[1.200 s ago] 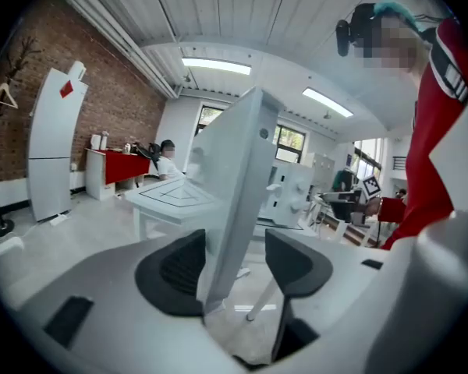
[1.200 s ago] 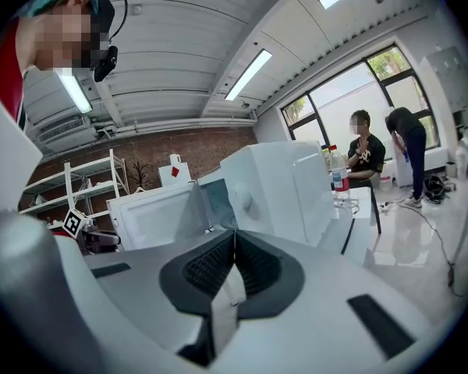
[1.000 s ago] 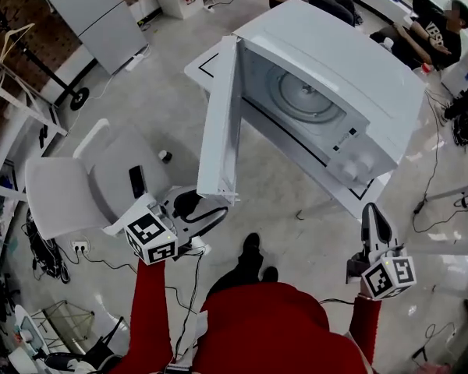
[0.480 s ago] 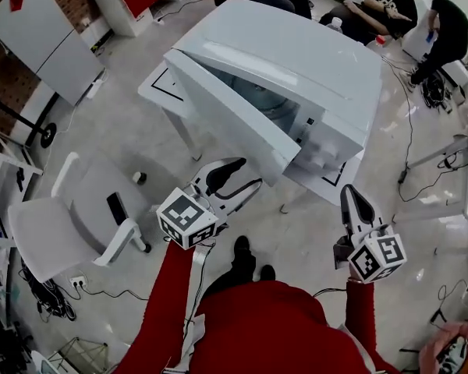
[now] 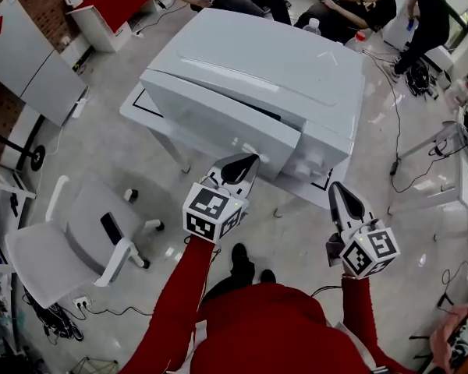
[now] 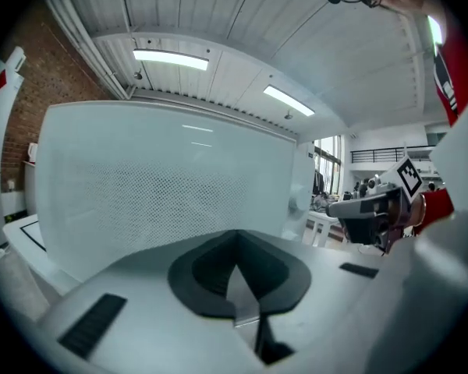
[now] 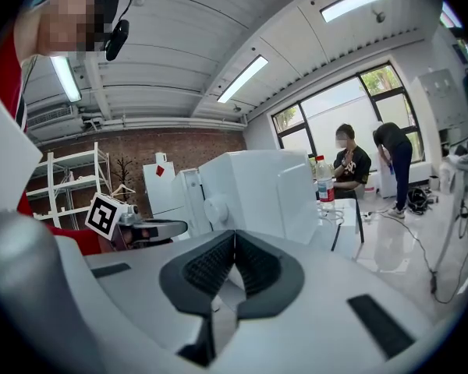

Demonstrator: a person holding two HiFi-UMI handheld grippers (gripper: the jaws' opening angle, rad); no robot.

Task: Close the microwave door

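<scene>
The left claw has its two jaws pressed together with nothing between them. Its tip sits against, or just short of, the lower front of the microwave door, which fills the left gripper view at 12 o'clock; actual contact cannot be confirmed. The door lies almost flat to the microwave, but a dark seam along its top edge suggests the latch has probably not caught. The likely failures follow from that. A narrow closed tip on a smooth, glossy panel could skid sideways. A push that lands too near the hinge side could leave the latch side ajar. A hard shove could slide the oven across the small desk, and a soft one could let the door spring back open. The right claw, at about 4 o'clock from the left one, is likewise closed and empty. It hangs apart from the oven's control side, so nothing braces the body against the push. Farther out, at 8 o'clock, a white chair carries a dark phone. By count there are two claws, one microwave with one door, one desk under it, one chair and one phone. Three people are in the background, between 12 and 2 o'clock.
</scene>
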